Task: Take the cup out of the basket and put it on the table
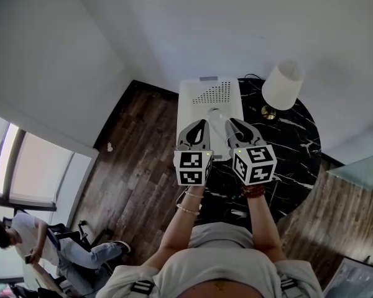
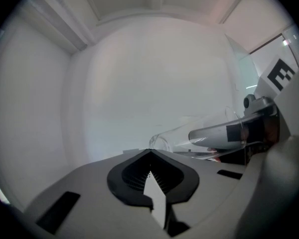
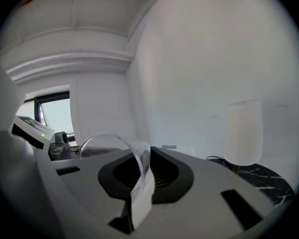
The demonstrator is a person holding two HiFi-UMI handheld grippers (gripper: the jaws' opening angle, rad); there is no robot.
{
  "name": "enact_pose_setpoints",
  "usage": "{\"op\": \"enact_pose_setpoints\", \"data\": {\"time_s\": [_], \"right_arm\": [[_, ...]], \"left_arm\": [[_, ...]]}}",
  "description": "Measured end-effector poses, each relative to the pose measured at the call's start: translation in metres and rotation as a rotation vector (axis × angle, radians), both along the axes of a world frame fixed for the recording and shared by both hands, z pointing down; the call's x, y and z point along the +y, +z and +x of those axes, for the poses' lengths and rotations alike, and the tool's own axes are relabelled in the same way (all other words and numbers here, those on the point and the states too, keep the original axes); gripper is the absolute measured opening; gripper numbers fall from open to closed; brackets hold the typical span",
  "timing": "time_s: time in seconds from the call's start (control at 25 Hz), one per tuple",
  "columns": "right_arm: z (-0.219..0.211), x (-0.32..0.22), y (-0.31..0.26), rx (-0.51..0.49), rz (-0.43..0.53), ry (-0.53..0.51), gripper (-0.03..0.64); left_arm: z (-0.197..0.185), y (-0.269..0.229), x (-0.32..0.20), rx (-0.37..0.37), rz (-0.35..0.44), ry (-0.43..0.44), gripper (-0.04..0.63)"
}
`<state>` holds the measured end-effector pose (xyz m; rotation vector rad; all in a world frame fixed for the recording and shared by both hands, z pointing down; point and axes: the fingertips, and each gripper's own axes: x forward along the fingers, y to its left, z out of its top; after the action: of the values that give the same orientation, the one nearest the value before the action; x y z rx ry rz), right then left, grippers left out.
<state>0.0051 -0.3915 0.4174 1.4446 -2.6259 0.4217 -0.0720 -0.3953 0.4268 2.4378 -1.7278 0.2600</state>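
Note:
A clear glass cup (image 3: 133,151) has its rim wall pinched between the pads of my right gripper (image 3: 147,158), so that gripper is shut on it. In the left gripper view the cup (image 2: 189,132) lies tilted on its side at the right, one right jaw reaching into it. In the head view the cup (image 1: 215,118) hangs above the white perforated basket (image 1: 191,102), between my right gripper (image 1: 234,125) and my left gripper (image 1: 199,125). My left gripper (image 2: 150,156) is shut and holds nothing.
The basket stands on a round black marble table (image 1: 295,143). A lamp with a white shade (image 1: 282,84) stands at the table's far right, and shows as the lamp (image 3: 244,131) in the right gripper view. Dark wood floor lies left. A seated person (image 1: 25,234) is at lower left.

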Motion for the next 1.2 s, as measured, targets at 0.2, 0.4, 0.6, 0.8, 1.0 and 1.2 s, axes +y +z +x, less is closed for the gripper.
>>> {"op": "enact_pose_setpoints", "data": {"time_s": [0.2,0.4,0.6,0.8,1.0,1.2], "right_arm": [[-0.002,0.0,0.002,0.007,-0.005,-0.003,0.032],[-0.001,-0.002,0.005,0.01,-0.013,-0.001,0.032],[0.001,-0.003,0.007,0.015,-0.02,-0.001,0.032],[0.003,-0.003,0.009,0.018,-0.025,0.001,0.032],[0.002,-0.003,0.011,0.019,-0.03,0.001,0.032],[0.004,-0.003,0.011,0.02,-0.032,0.003,0.032]], "left_arm": [[-0.004,0.001,0.0,-0.002,-0.006,-0.006,0.006],[-0.004,0.003,-0.003,-0.004,-0.008,-0.006,0.006],[-0.004,0.003,-0.003,-0.001,-0.007,-0.005,0.006],[-0.003,0.004,-0.004,-0.003,-0.011,-0.002,0.006],[-0.002,0.006,-0.004,0.002,-0.015,0.001,0.006],[0.0,0.006,-0.004,-0.013,-0.007,0.003,0.006]]}}
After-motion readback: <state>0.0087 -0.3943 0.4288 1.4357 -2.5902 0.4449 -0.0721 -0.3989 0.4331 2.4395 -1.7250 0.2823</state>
